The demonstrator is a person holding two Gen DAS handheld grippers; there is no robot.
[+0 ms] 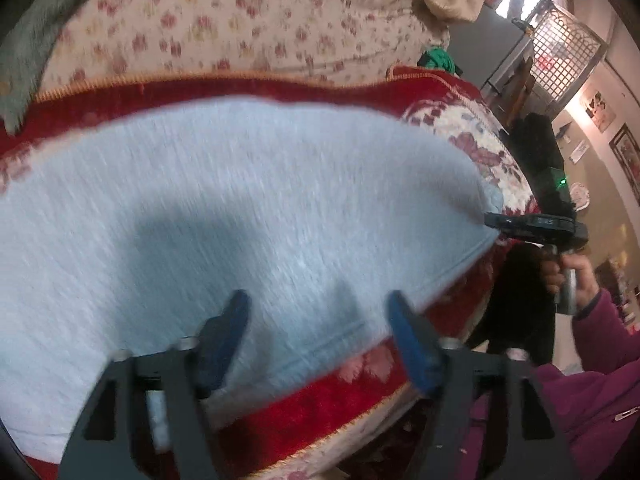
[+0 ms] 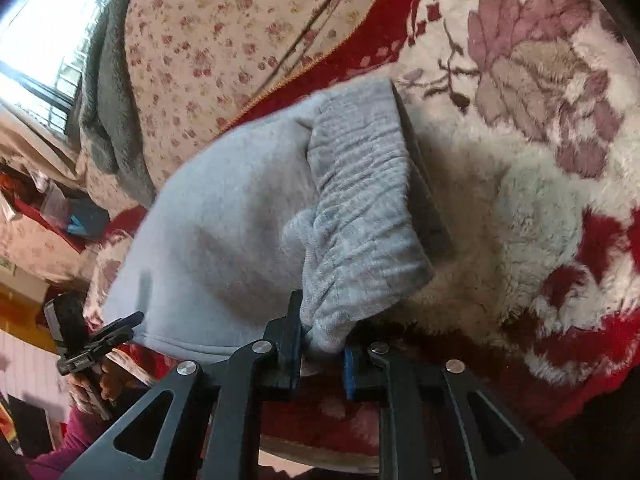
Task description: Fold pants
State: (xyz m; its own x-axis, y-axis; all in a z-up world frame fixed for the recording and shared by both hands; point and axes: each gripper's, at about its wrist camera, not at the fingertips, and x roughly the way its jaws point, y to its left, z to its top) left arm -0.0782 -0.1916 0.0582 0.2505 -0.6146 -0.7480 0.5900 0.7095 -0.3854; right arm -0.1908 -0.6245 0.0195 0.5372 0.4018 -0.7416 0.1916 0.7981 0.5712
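Light grey pants (image 1: 240,208) lie spread on a red and white floral blanket (image 1: 460,136). My left gripper (image 1: 320,320) is open and empty, its blue-padded fingers hovering over the pants' near hem. My right gripper (image 2: 322,344) has the ribbed waistband (image 2: 360,208) of the pants (image 2: 224,232) bunched between its fingers at the corner, lifted a little off the blanket (image 2: 540,160). In the left wrist view the right gripper (image 1: 496,220) touches the pants' right corner. The left gripper (image 2: 120,326) shows in the right wrist view at the pants' lower left edge.
A floral bedsheet (image 1: 240,20) covers the bed behind the blanket, with a grey fleece (image 2: 108,128) at its edge. A green item (image 1: 438,60) lies at the far corner. A window (image 2: 44,28) is at upper left in the right wrist view. The person's purple sleeve (image 1: 592,380) is at right.
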